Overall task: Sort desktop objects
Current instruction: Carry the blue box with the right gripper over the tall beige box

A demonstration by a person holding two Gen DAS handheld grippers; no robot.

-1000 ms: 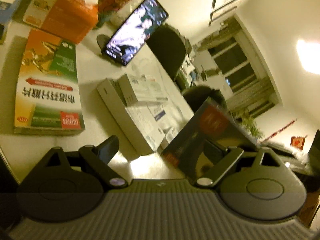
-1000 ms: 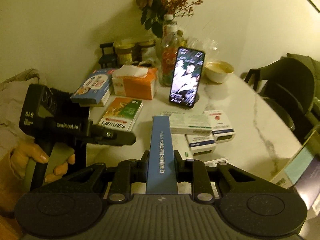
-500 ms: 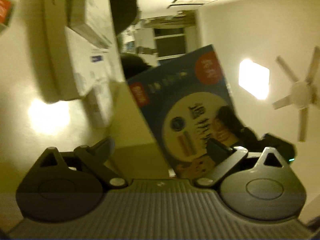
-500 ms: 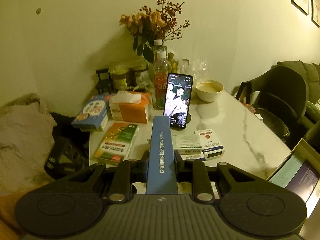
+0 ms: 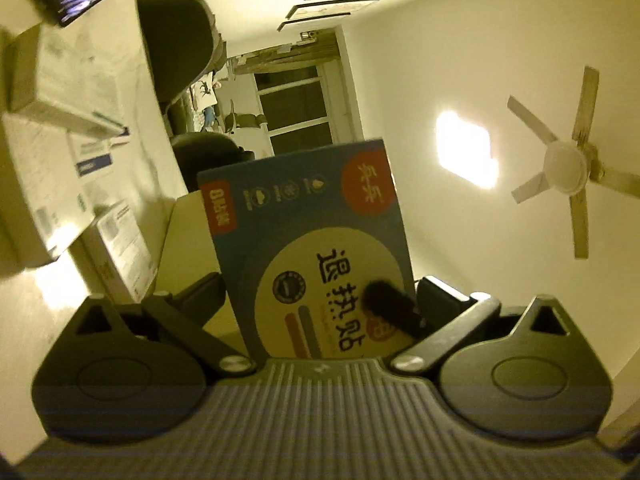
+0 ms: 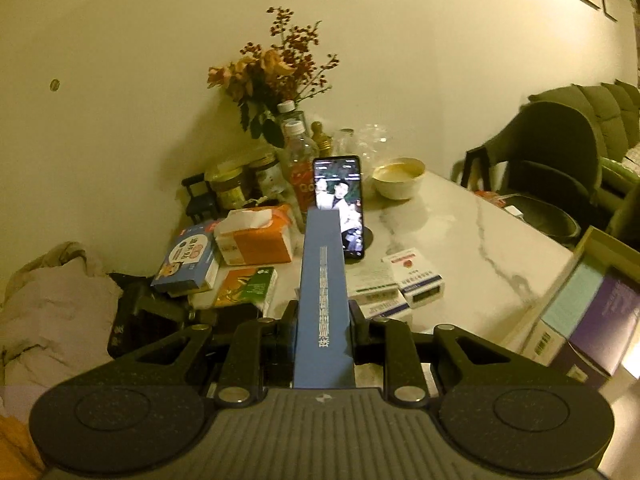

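A flat blue box (image 6: pixel 322 300) is seen edge-on, pinched between the fingers of my right gripper (image 6: pixel 322 324), which is shut on it above the near table edge. In the left wrist view the same blue box (image 5: pixel 312 240) shows its face with a yellow circle and red badges. It stands between the spread fingers of my left gripper (image 5: pixel 324 292), which is open and rolled on its side. A dark finger (image 5: pixel 384 308) of the right gripper presses on that face. The left gripper body (image 6: pixel 136 312) is a dark shape at lower left.
On the marble table (image 6: pixel 480 248) lie white medicine boxes (image 6: pixel 400 284), a green-orange box (image 6: pixel 248 286), a blue box (image 6: pixel 188 260), an orange tissue box (image 6: pixel 256 236), a propped phone (image 6: pixel 340 204), a bowl (image 6: pixel 398 176) and bottles. A chair (image 6: pixel 560 152) and a purple carton (image 6: pixel 592 312) stand right.
My left gripper has rolled and swung so that the blue box now stands between its fingers. My right gripper has drawn back and up from the table with the box still held.
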